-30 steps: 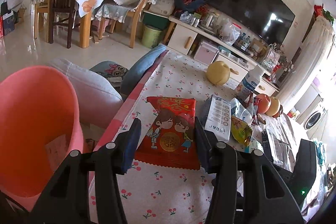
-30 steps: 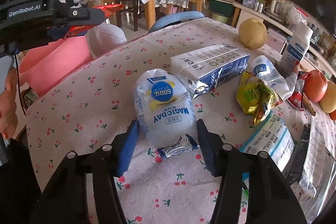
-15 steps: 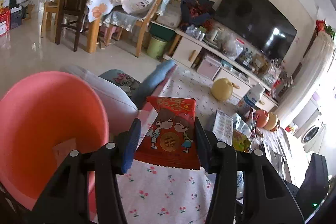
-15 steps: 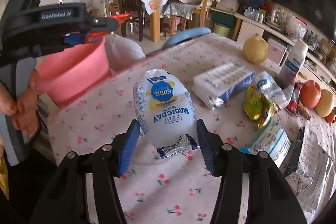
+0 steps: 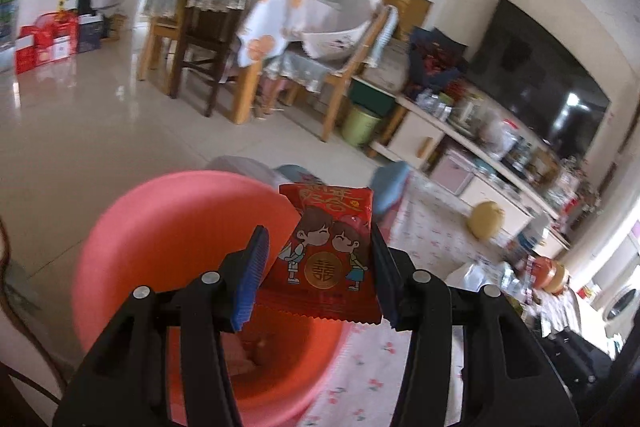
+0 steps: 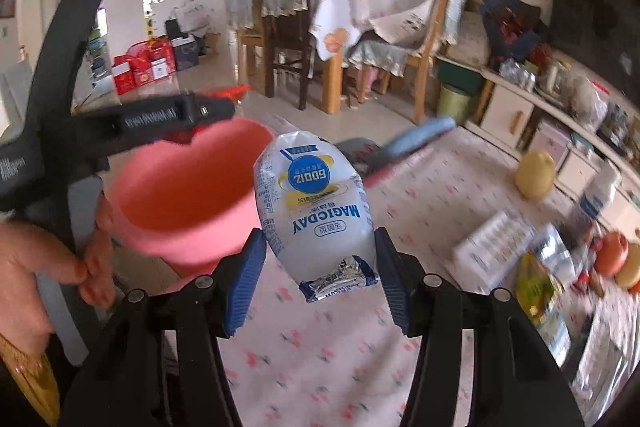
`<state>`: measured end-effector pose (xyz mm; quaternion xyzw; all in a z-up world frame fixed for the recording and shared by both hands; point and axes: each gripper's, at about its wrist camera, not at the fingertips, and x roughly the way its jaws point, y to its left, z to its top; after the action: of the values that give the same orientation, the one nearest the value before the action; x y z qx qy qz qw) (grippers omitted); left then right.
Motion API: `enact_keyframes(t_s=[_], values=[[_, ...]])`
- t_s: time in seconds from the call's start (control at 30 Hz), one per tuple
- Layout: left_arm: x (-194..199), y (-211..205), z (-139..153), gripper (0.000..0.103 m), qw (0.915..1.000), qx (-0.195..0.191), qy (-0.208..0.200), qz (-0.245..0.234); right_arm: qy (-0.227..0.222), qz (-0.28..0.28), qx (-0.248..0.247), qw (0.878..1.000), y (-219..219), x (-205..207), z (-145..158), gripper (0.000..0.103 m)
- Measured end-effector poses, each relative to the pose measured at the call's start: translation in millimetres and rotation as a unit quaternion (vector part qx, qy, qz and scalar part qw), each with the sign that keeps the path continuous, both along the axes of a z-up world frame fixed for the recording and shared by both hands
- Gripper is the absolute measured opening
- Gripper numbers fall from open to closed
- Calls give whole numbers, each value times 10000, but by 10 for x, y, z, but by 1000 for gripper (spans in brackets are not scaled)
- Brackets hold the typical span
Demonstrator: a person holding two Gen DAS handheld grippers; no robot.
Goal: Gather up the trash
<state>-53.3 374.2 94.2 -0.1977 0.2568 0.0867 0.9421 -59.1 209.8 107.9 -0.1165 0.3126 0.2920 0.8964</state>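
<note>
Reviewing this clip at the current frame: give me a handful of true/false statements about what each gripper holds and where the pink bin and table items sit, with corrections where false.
1. The left gripper is shut on a red snack packet printed with two cartoon figures. True.
2. The right gripper is empty. False: it is shut on a white MAGICDAY packet.
3. The red snack packet is held over the opening of the pink bin. True.
4. The pink bin stands on the flowered tablecloth. False: it sits beside the table edge, off the cloth.
5. A white carton lies on the tablecloth. True.
6. The white MAGICDAY packet is lying flat on the table. False: it is lifted clear between the right fingers.
</note>
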Motion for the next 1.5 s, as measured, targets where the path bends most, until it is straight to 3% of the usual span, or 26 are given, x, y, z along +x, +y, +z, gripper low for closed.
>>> enact_keyframes(t_s=[0.2,0.47,0.6,0.63,0.7,1.0,1.5], values=[[-26,256,-10,51,9980,256,209,548,-60,279,-98,9995,495,102,62,56],[-50,520,-43,54,9939,255,357,1009,-65,598,-396,9974,1013,222,-90,56],[-45,556,-46,73,9903,426,465,1237,-87,770,-610,9951,1199,236,-213,58],[-37,567,-50,74,9898,437,497,1258,-90,801,-642,9947,1204,244,-238,62],[-29,576,-56,81,9893,434,528,1285,-253,743,-760,9940,1242,183,-275,88],[10,390,-20,84,9910,636,505,1063,-377,290,-559,9973,840,33,-221,90],[155,-235,0,84,9914,1117,530,423,261,-647,17,9976,-231,-22,-262,90]])
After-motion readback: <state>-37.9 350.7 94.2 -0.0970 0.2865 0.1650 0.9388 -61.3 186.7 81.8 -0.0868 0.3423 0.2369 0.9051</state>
